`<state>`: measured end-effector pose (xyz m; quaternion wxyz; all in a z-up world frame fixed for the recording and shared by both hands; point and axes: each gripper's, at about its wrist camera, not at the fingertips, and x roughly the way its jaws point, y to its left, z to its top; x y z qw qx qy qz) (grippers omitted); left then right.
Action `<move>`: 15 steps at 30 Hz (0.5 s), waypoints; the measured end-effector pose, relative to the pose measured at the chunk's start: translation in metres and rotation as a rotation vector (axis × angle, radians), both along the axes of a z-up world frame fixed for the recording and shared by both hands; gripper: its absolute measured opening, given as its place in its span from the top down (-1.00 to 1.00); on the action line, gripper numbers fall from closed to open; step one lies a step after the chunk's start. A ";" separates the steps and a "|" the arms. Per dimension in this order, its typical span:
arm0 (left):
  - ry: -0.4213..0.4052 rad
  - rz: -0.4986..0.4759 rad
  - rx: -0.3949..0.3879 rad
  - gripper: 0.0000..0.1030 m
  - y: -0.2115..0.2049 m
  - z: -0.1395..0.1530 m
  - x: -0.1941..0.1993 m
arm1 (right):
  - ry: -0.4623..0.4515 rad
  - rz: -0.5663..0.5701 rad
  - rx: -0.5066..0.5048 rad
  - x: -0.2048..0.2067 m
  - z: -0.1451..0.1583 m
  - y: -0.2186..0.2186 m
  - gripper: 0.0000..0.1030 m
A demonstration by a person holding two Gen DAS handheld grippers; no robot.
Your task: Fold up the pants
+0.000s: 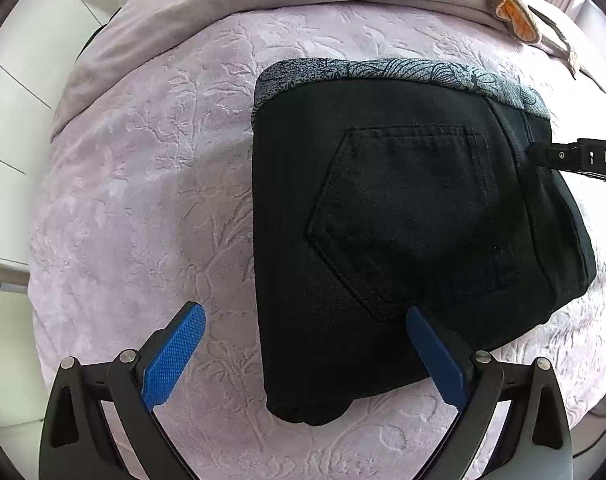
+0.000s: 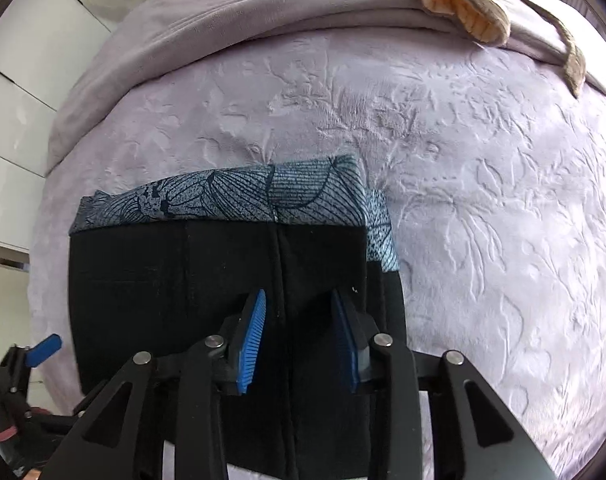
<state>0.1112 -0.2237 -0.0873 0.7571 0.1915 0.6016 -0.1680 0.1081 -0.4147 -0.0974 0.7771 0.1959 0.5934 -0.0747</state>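
You are holding the left gripper (image 1: 305,356) pointed steeply down over the near left corner of the folded pants (image 1: 403,220), with its jaws standing wide and nothing pressed between them. One blue pad (image 1: 175,356) is hanging over bare bedspread (image 1: 143,200) to the left of the bundle; the other is sitting above the black cloth near the back pocket (image 1: 411,216). The bundle's near left corner is lying between the jaws but apart from both pads.

The pants are lying on the bed as a compact black block, its long side running from near to far in the left view, with a grey leaf-printed band (image 1: 383,70) showing along the far edge. The cloth is looking like heavy, matte denim, stitched around a five-sided pocket, and it should be holding its fold stiffly. The bedspread under it is pale lilac plush, embossed with flowers.

Further right, you are holding the right gripper (image 2: 299,336) low over the right part of the bundle, jaws narrowly parted and straddling a vertical seam (image 2: 279,280); whether the pads are touching the cloth I cannot tell. This hand seems the nearer to the work, so any last smoothing or squaring would likely be falling to it. A tan-edged orange item (image 2: 463,8) is lying far right on a folded lilac blanket (image 2: 263,32).
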 end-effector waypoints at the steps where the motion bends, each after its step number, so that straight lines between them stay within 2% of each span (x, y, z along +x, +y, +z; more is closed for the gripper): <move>1: 0.004 0.000 0.000 -0.96 0.000 0.000 0.000 | 0.000 0.001 0.000 0.001 0.000 0.000 0.23; 3: 0.008 -0.002 0.005 -0.97 0.000 -0.001 0.001 | 0.001 0.008 0.002 -0.001 0.003 -0.001 0.20; 4: 0.009 -0.002 0.008 -0.97 0.000 -0.002 0.002 | 0.005 0.011 -0.001 -0.003 0.005 -0.002 0.08; 5: 0.013 -0.002 0.010 -0.97 0.001 -0.002 0.003 | 0.013 0.012 -0.008 -0.007 0.007 -0.003 -0.17; 6: 0.018 0.000 0.007 -0.97 0.002 -0.003 0.004 | 0.030 0.007 -0.015 -0.009 0.007 -0.004 -0.25; 10: 0.020 -0.008 0.011 -0.97 0.001 -0.005 0.004 | 0.030 -0.038 0.045 -0.027 0.007 -0.015 -0.29; 15: 0.018 -0.010 0.020 -0.97 0.000 -0.009 0.005 | 0.035 -0.065 0.066 -0.051 0.007 -0.014 -0.40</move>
